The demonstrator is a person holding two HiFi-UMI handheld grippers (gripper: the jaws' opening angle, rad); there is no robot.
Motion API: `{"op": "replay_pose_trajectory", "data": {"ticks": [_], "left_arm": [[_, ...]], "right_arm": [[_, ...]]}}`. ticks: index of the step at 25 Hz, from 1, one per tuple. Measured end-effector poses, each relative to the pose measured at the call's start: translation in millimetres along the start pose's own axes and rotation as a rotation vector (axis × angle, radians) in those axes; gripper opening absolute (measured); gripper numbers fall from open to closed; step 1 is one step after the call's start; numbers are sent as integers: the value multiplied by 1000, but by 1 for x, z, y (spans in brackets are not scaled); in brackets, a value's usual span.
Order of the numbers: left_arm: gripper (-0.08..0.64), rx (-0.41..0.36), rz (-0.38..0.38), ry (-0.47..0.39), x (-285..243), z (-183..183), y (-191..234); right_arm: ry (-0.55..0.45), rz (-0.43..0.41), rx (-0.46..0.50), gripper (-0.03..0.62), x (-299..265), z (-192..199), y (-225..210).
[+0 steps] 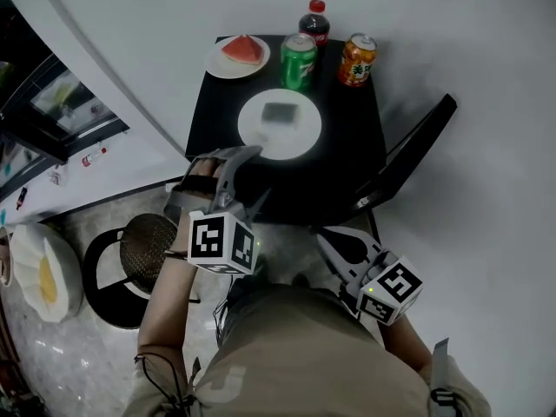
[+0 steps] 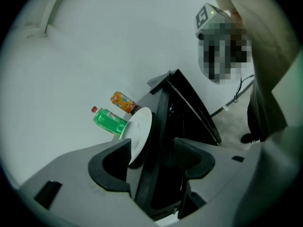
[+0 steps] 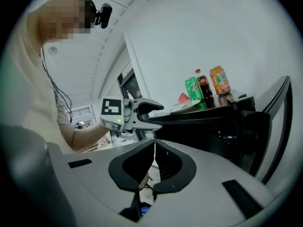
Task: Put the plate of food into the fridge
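Observation:
A white plate [image 1: 280, 122] with a dark piece of food on it lies on top of the black mini fridge [image 1: 351, 144]. The fridge door [image 1: 408, 159] stands swung open at the right. My left gripper [image 1: 248, 179] is open at the front edge of the fridge top, just short of the plate. In the left gripper view the picture is rolled: the plate [image 2: 141, 134] and the fridge's top edge [image 2: 160, 126] show edge-on between the spread jaws of my left gripper [image 2: 152, 148], and nothing is pinched. My right gripper [image 1: 323, 237] is shut and empty, low in front of the fridge [image 3: 222, 126].
At the back of the fridge top stand a small plate with watermelon [image 1: 239, 55], a green can [image 1: 299, 61], a cola bottle [image 1: 314, 20] and an orange can [image 1: 357, 59]. A round black stool [image 1: 130, 263] and a white bowl-like object [image 1: 39, 272] are on the floor at the left.

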State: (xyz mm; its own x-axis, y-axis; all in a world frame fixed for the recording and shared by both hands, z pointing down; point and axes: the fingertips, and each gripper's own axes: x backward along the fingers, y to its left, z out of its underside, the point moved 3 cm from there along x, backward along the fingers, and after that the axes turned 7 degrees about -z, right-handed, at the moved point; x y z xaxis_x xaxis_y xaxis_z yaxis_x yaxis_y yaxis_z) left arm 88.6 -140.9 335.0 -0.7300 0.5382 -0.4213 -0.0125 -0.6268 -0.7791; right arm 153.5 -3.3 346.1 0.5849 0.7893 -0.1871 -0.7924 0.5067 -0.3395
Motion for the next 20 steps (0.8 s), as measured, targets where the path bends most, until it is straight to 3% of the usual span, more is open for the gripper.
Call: {"op": "replay_pose_trajectory", "data": {"ticks": [5,13,20], "left_arm": [[262,-116,26,3,-20,0,-1],[252,-114,42,-14,-29,-3,-1],[134,-134,14,-24,-19,-6,4]], "right_arm": [[-7,32,-5,23,-4,-1,-3],[-15,59,-34,23,-1,4,-8],[-35,37,-45,23,0,2,-6]]}}
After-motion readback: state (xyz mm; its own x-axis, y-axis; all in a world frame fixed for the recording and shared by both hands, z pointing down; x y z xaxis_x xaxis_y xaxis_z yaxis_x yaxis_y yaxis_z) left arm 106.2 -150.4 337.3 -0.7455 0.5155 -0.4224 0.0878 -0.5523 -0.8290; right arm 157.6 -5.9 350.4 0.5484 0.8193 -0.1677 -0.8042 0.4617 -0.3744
